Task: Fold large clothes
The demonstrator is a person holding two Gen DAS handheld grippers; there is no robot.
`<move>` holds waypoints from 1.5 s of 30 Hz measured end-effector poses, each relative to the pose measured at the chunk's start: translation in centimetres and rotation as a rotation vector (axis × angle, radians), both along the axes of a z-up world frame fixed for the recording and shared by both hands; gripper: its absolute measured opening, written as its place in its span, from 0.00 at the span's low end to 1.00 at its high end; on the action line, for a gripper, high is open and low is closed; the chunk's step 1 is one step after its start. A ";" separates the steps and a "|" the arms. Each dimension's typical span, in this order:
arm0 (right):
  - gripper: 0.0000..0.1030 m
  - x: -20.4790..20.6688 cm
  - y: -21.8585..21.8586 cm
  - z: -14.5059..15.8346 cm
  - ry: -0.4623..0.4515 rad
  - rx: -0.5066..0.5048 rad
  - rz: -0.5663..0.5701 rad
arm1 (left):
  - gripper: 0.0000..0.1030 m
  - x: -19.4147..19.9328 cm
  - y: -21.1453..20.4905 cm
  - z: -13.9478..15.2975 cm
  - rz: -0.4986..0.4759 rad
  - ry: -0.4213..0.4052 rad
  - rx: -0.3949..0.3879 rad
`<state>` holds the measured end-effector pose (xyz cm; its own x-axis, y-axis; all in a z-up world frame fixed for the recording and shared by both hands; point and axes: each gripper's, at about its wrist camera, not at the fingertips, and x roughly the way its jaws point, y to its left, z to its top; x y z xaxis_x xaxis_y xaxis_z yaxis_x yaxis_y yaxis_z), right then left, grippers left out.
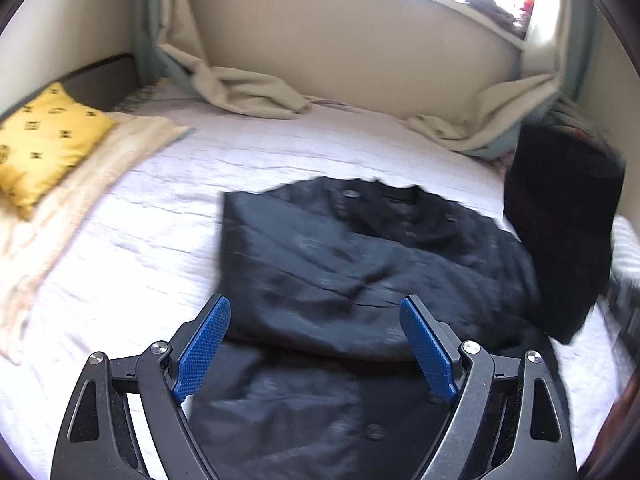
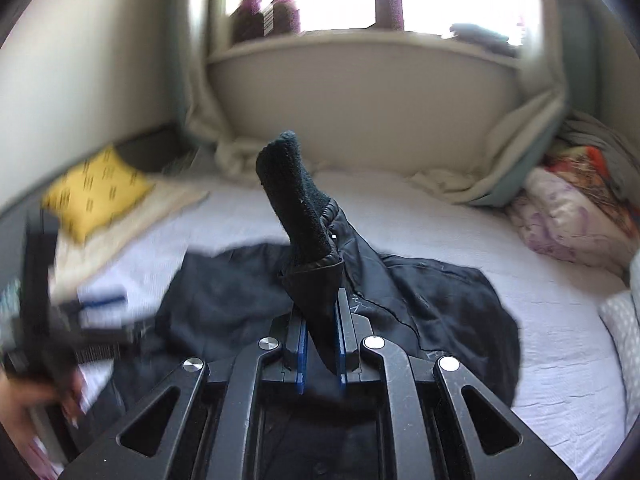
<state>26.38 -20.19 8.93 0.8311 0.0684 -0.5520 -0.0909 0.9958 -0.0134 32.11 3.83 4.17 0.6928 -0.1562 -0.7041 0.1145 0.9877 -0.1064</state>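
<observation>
While a yellow pillow [image 1: 44, 140] lies far left on the bed [image 1: 132, 248], the left gripper [image 1: 316, 344] hangs spread above the black jacket [image 1: 340, 248], and the right gripper [image 2: 320, 320] pinches its raised sleeve [image 2: 304, 216]

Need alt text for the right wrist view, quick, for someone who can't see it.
The right claw is shut on a black jacket sleeve, its knit cuff sticking up. The rest of the black jacket lies on a white bed.

Black left gripper [image 1: 316, 344], blue ribbed pads [image 1: 204, 346], silver pivot screws [image 1: 159, 347], black right gripper [image 2: 320, 344]
</observation>
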 end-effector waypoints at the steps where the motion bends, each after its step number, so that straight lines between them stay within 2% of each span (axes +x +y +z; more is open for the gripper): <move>1: 0.07 0.3 0.8 -1.2 0.025 -0.018 0.017 | 0.87 0.2 0.5 0.0 0.030 -0.002 0.029; 4: 0.07 0.7 3.6 -5.5 0.113 -0.081 0.064 | 0.87 0.7 1.8 -0.2 0.083 0.001 0.058; 8: 0.11 0.5 5.4 -10.1 0.241 -0.135 0.129 | 0.87 1.0 2.5 -0.6 0.076 0.026 0.021; 9: 0.17 0.1 5.5 -10.5 0.259 -0.129 0.146 | 0.87 1.1 2.5 -0.7 0.070 0.032 0.016; 10: 0.29 0.0 5.1 -10.6 0.274 -0.117 0.156 | 0.87 1.1 2.4 -0.9 0.061 0.043 0.005; 11: 0.38 -0.2 4.5 -10.4 0.290 -0.086 0.166 | 0.87 1.2 2.4 -1.0 0.053 0.053 -0.005; 12: 0.56 -0.5 3.7 -10.1 0.298 -0.042 0.178 | 0.87 1.2 2.2 -1.3 0.043 0.068 -0.023; 13: 0.62 -0.7 2.9 -9.5 0.295 -0.001 0.185 | 0.87 1.3 2.0 -1.6 0.032 0.083 -0.040; 17: 0.64 -1.1 -1.3 -5.4 0.246 0.106 0.179 | 0.87 1.4 1.0 -2.8 -0.023 0.148 -0.119; 21: 0.75 -0.6 -7.1 -1.4 0.136 0.173 0.081 | 0.87 1.8 -0.7 -4.6 -0.090 0.227 -0.173; 24: 0.76 -0.4 -12.0 -0.9 0.088 0.276 -0.010 | 0.87 2.1 -1.9 -7.0 -0.122 0.318 -0.223; 30: 0.76 0.5 -19.3 -2.6 0.139 0.448 -0.150 | 0.85 3.0 -3.5 -11.1 -0.121 0.425 -0.265; 31: 0.76 0.6 -20.0 -3.0 0.145 0.463 -0.168 | 0.82 3.1 -3.6 -11.3 -0.122 0.425 -0.273; 33: 0.76 0.8 -21.4 -3.7 0.163 0.487 -0.202 | 0.70 3.2 -3.9 -11.5 -0.137 0.424 -0.301; 35: 0.76 1.0 -22.4 -4.2 0.180 0.499 -0.224 | 0.47 3.2 -4.2 -11.5 -0.166 0.431 -0.333; 37: 0.76 1.0 -22.9 -4.6 0.189 0.503 -0.233 | 0.38 3.3 -4.5 -11.6 -0.181 0.437 -0.354; 38: 0.76 1.1 -23.0 -4.7 0.193 0.502 -0.237 | 0.24 3.2 -4.7 -11.5 -0.186 0.428 -0.351; 39: 0.75 1.2 -23.0 -4.8 0.193 0.501 -0.242 | 0.19 3.3 -4.9 -11.4 -0.193 0.420 -0.343; 41: 0.70 1.4 -23.1 -5.0 0.193 0.504 -0.246 | 0.16 3.0 -5.1 -10.8 -0.205 0.402 -0.339; 45: 0.63 1.7 -22.6 -5.0 0.192 0.479 -0.249 | 0.15 1.6 -4.2 -7.8 -0.224 0.341 -0.351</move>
